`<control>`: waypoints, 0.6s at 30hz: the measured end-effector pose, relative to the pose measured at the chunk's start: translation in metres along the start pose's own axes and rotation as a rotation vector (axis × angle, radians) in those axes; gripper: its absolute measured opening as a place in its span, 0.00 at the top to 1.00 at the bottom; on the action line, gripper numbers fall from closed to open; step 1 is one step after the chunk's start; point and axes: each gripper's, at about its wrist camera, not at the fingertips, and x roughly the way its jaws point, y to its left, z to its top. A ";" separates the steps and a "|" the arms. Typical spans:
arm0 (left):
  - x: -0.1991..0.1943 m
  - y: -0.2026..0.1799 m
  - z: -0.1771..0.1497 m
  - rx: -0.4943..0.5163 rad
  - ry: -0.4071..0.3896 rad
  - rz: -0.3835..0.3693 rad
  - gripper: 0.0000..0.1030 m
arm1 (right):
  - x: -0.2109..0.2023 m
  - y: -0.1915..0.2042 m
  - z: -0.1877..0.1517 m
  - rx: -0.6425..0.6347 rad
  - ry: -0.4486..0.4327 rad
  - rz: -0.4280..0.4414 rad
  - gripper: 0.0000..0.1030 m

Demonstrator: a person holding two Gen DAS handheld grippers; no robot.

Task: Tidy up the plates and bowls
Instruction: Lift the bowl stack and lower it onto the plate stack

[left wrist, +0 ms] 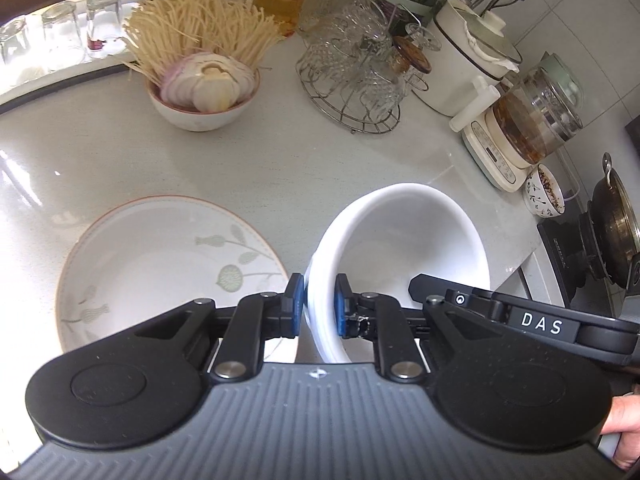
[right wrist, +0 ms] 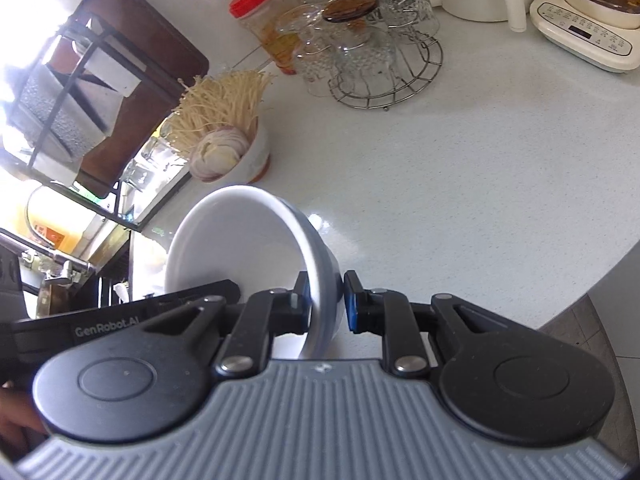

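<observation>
left gripper: the left gripper (left wrist: 318, 304) is clamped on the rim of a plain white ceramic bowl (left wrist: 404, 240), one blue pad (left wrist: 298, 298) outside the wall and one inside, so the wall itself is what it pinches.
right gripper: the right gripper (right wrist: 326, 300) is clenched the same way on the far side of that bowl's rim (right wrist: 240, 248); from each wrist the other gripper's black body shows across the bowl's mouth.
why two grips: my guess is the bowl is heavy or slick, and a pinch on opposite sides keeps it from swinging.
bowl: it hangs between the two grippers, tilted, mouth turned inward toward each camera, clear of the pale speckled stone counter (left wrist: 280, 168) as far as i can tell.
plate: a wide white plate with a thin orange rim and a green leaf pattern (left wrist: 160, 264) lies flat on the counter just to the left of the left gripper, empty.
judgement: the plate looks like the likely landing spot, bowl onto plate to gather the crockery; that is only my reading.
beyond the grippers: a small white bowl of pale enoki mushrooms and a halved purple onion (left wrist: 204, 92) stands well ahead, with a wire rack of upturned cut-glass cups (left wrist: 356, 80) further right.
risk: the wall is smooth and held only at the rim, so uneven motion of the two hands could twist it loose.
hands: a bit of the person's hand (left wrist: 624, 432) shows at the edge, behind the left gripper.
</observation>
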 end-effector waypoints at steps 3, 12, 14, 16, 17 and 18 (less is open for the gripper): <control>-0.007 0.009 -0.005 -0.012 -0.007 0.007 0.82 | 0.003 0.008 -0.003 -0.007 0.004 0.013 0.81; -0.024 0.039 -0.020 -0.090 -0.042 0.033 0.82 | 0.018 0.035 -0.012 -0.066 0.057 0.029 0.80; -0.029 0.048 -0.022 -0.111 -0.050 0.035 0.82 | 0.022 0.043 -0.010 -0.086 0.064 0.038 0.80; -0.035 0.056 -0.025 -0.133 -0.062 0.046 0.82 | 0.027 0.054 -0.009 -0.116 0.072 0.045 0.80; -0.037 0.061 -0.025 -0.142 -0.067 0.053 0.82 | 0.030 0.060 -0.008 -0.129 0.074 0.049 0.80; -0.040 0.066 -0.026 -0.153 -0.072 0.058 0.82 | 0.032 0.065 -0.007 -0.140 0.076 0.053 0.80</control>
